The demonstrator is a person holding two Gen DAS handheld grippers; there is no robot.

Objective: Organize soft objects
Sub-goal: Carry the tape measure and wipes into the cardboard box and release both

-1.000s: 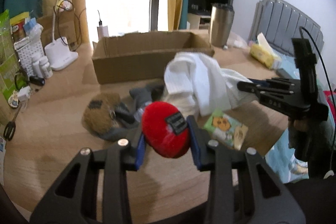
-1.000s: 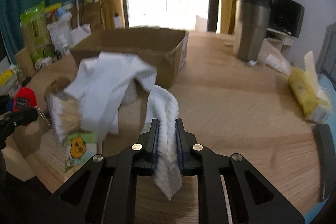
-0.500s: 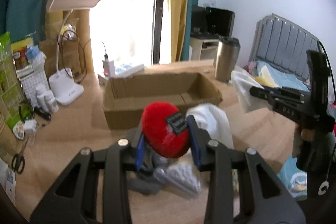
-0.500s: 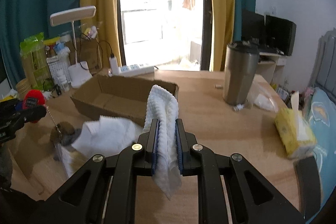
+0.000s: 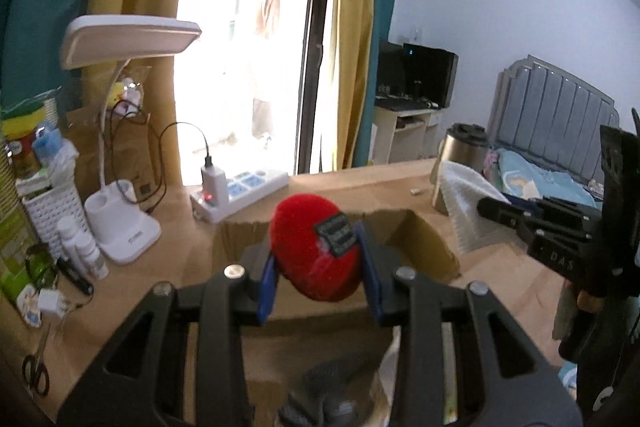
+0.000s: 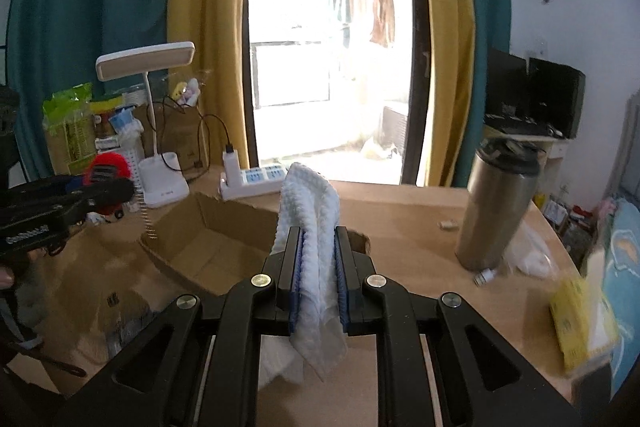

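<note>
My left gripper (image 5: 318, 259) is shut on a red plush ball (image 5: 312, 247) with a black label, held in the air above the near wall of an open cardboard box (image 5: 420, 239). My right gripper (image 6: 318, 267) is shut on a white waffle-weave towel (image 6: 312, 211) that hangs down between the fingers, raised above the box (image 6: 208, 243). In the right wrist view the left gripper (image 6: 92, 195) with the red ball (image 6: 108, 167) is at the left. In the left wrist view the right gripper (image 5: 496, 207) and towel (image 5: 468, 203) are at the right.
A wooden table (image 6: 420, 223) carries a steel tumbler (image 6: 496, 211), a white power strip (image 5: 240, 191), a white desk lamp (image 5: 124, 231), bottles and a basket (image 5: 52, 211) at the left, scissors (image 5: 36, 375) and a yellow tissue pack (image 6: 580, 319). Grey and white soft items (image 5: 340, 395) lie below the left gripper.
Both grippers have risen and moved forward toward the box with their loads. The soft pile on the table has dropped to the bottom of both views.
</note>
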